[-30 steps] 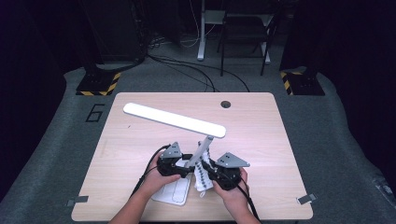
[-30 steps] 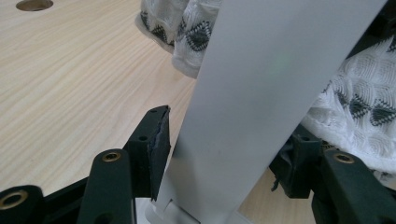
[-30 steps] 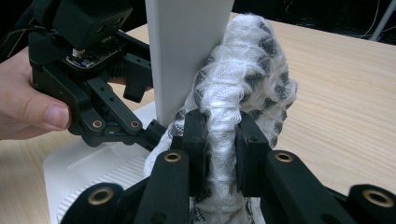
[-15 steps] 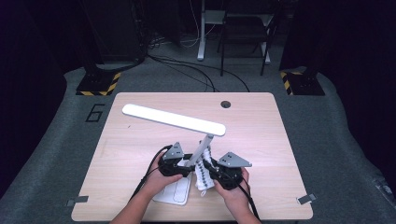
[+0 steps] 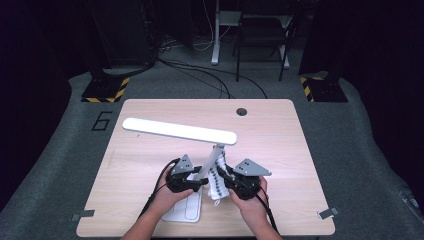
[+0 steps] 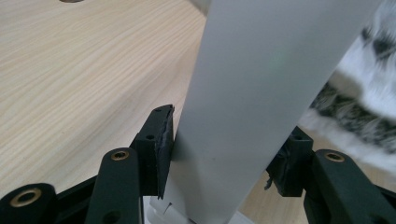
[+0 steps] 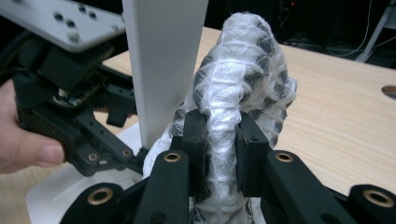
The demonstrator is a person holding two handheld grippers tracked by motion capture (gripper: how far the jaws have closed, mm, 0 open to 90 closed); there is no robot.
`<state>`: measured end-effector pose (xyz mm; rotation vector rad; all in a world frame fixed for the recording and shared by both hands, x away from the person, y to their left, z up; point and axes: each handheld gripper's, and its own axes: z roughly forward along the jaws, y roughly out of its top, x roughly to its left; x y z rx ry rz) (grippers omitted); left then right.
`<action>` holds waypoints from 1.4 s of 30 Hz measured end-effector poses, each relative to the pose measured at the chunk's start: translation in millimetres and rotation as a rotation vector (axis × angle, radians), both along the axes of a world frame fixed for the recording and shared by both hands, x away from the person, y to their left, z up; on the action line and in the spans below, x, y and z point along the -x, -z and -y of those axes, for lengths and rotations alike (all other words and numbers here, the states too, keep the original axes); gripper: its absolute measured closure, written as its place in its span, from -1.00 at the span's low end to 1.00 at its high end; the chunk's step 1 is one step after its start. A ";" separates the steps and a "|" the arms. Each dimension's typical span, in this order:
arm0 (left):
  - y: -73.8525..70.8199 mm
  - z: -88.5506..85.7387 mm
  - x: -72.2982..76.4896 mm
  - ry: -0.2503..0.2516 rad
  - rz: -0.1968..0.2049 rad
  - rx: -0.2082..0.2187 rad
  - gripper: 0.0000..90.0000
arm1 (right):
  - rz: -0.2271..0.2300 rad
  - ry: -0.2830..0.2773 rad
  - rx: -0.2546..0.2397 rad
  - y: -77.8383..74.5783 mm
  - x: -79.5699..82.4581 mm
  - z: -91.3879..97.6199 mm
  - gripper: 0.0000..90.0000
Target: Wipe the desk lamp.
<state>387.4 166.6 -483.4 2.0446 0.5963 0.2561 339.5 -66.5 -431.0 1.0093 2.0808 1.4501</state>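
Gripping white lamp [image 5: 210, 165], knitted cloth [image 7: 233, 93]

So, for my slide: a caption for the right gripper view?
Right gripper pinching a white-and-grey cloth beside the white lamp arm.

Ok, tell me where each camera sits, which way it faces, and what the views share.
High view: fixed above the person's side, looking forward and down on the table; both forearms and tongs enter from below.
Left gripper view: rides the left tongs, looking along the jaws closed on the lamp stem.
Right gripper view: rides the right tongs, jaws pinching the white-grey cloth; the other hand shows at its left.
All three share stem and cloth.
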 end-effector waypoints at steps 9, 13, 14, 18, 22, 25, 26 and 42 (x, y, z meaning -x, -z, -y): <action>1.9 -6.7 -2.5 0.048 0.005 0.061 0.02 | 0.079 -0.023 -0.013 -32.4 7.4 4.7 0.71; 1.2 -9.5 -3.5 0.064 0.001 0.089 0.03 | 0.108 -0.024 -0.026 -46.6 11.9 12.1 0.71; 1.3 -9.6 -3.7 0.065 0.001 0.088 0.04 | 0.113 -0.027 -0.027 -49.7 12.8 13.5 0.71; 0.5 -8.0 -1.7 0.061 0.030 0.058 0.08 | 0.136 -0.027 -0.028 -57.8 16.5 15.4 0.71; 0.2 -6.7 -0.1 0.044 0.034 0.050 0.09 | 0.155 -0.033 -0.020 -62.2 18.7 14.8 0.71; 0.2 -5.9 -0.1 0.034 0.029 0.051 0.09 | 0.170 -0.031 -0.018 -67.1 19.6 15.4 0.71; 0.2 -5.5 -0.5 0.030 0.029 0.052 0.09 | 0.175 -0.026 -0.022 -69.1 19.3 15.3 0.71; -0.4 -6.8 -3.8 0.013 0.002 0.067 0.03 | 0.196 0.007 -0.027 -78.4 11.7 14.7 0.71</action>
